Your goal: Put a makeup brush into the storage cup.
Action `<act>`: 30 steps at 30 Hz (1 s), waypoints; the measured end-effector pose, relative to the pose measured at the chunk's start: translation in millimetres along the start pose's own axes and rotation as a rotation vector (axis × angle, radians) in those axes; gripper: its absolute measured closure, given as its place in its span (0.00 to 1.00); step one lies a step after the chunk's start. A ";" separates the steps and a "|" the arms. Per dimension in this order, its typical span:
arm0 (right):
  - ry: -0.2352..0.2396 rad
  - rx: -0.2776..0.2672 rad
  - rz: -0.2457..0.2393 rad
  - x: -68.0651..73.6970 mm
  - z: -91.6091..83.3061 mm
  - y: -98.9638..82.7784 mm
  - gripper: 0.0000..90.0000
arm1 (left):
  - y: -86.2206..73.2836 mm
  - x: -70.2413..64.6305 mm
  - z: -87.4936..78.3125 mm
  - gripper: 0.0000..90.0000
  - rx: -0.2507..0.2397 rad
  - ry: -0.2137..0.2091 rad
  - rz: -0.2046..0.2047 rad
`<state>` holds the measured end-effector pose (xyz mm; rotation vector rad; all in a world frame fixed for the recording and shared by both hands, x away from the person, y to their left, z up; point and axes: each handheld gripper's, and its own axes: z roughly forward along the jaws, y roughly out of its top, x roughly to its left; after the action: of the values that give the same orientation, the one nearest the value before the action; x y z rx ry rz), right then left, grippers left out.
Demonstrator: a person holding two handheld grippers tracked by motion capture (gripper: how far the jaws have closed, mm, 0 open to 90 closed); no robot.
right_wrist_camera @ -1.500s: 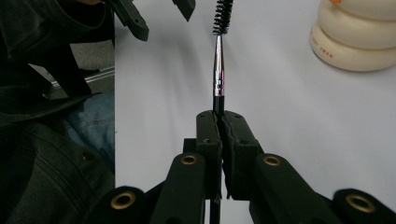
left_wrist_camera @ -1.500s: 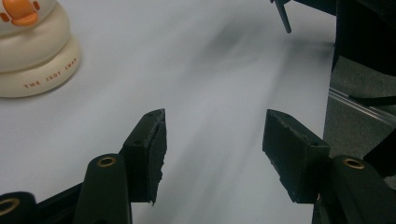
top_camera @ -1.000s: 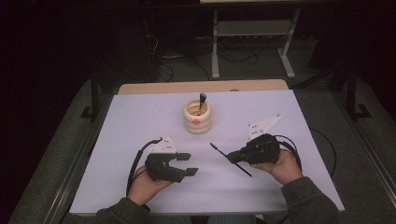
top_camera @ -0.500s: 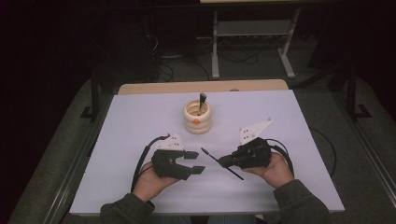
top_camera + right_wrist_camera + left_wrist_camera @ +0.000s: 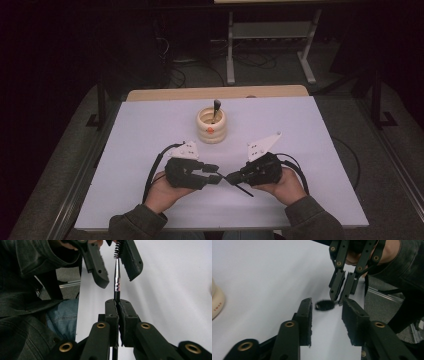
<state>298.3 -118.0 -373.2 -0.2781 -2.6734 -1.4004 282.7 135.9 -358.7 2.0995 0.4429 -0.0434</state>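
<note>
Pale lavender sheeting covered the table (image 5: 320,150), a flat matte rectangle with a strip of bare wood at its far edge and a dark floor around it. On it stood 1 cream holder (image 5: 211,126), round and ribbed like stacked rings, with 1 dark-handled tool upright in it. 2 hands worked at the near edge, each with 1 black 2-jaw gripper bearing a grey three-cornered plate.

At the left, the left gripper (image 5: 214,173) pointed right, its flat pads apart. Its jaws had just been closing, with the bristled tip of the brush (image 5: 117,277) between them, and whether the pads already pressed on it could not be told. That brush, 1 thin black wand with a spiral bristle head and a metal band on its stem, hung above the sheet between the 2 grippers. At the right, the right gripper (image 5: 231,177) was clamped tight on the brush's stem.

Compared with a second earlier, both hands had drawn inward, so the gap between the grippers was gone, and the holder stood unmoved.
</note>
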 end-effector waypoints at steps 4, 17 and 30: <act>-0.002 0.014 -0.017 1.7 3.6 0.2 0.94 | 0.0 1.5 -0.8 0.77 -0.012 -0.025 -0.012; 0.006 0.005 -0.064 9.5 13.7 3.3 0.94 | 3.0 6.7 -4.7 0.95 -0.018 -0.141 -0.036; -0.054 0.042 -0.057 16.4 23.8 15.0 0.92 | 12.5 1.3 -6.9 0.95 0.025 -0.095 0.000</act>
<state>285.1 -88.2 -371.7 -0.2412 -2.7713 -1.3689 287.0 136.0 -345.0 2.1118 0.3870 -0.1494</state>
